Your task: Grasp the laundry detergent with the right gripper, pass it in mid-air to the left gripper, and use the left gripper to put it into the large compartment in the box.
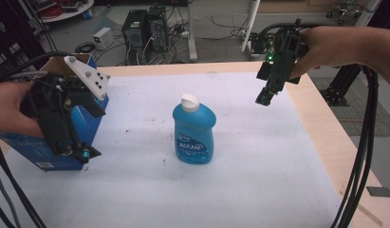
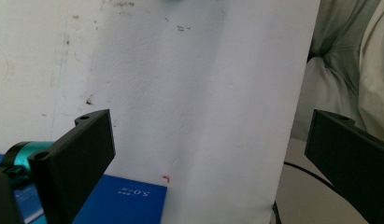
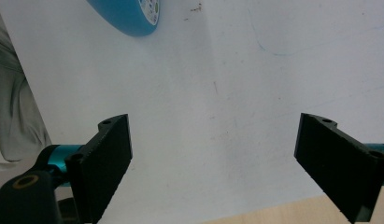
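A blue bottle (image 1: 193,130) with a white cap stands upright in the middle of the white sheet (image 1: 249,180). Its blue base (image 3: 129,16) shows at the top left of the right gripper view. My left gripper (image 1: 78,148) is held low at the left, beside a blue box (image 1: 26,147), well to the left of the bottle. In its own view the left gripper (image 2: 210,126) is open, with bare sheet between the jaws and the box (image 2: 124,205) below. My right gripper (image 1: 264,96) hangs above the sheet's far right. In its own view the right gripper (image 3: 214,123) is open and empty.
The sheet covers a wooden table (image 1: 335,137) whose bare edge runs along the right. Thick black cables (image 1: 363,142) hang at the right and others (image 1: 3,190) trail at the left. Computers and wires stand on the floor (image 1: 145,28) beyond the table.
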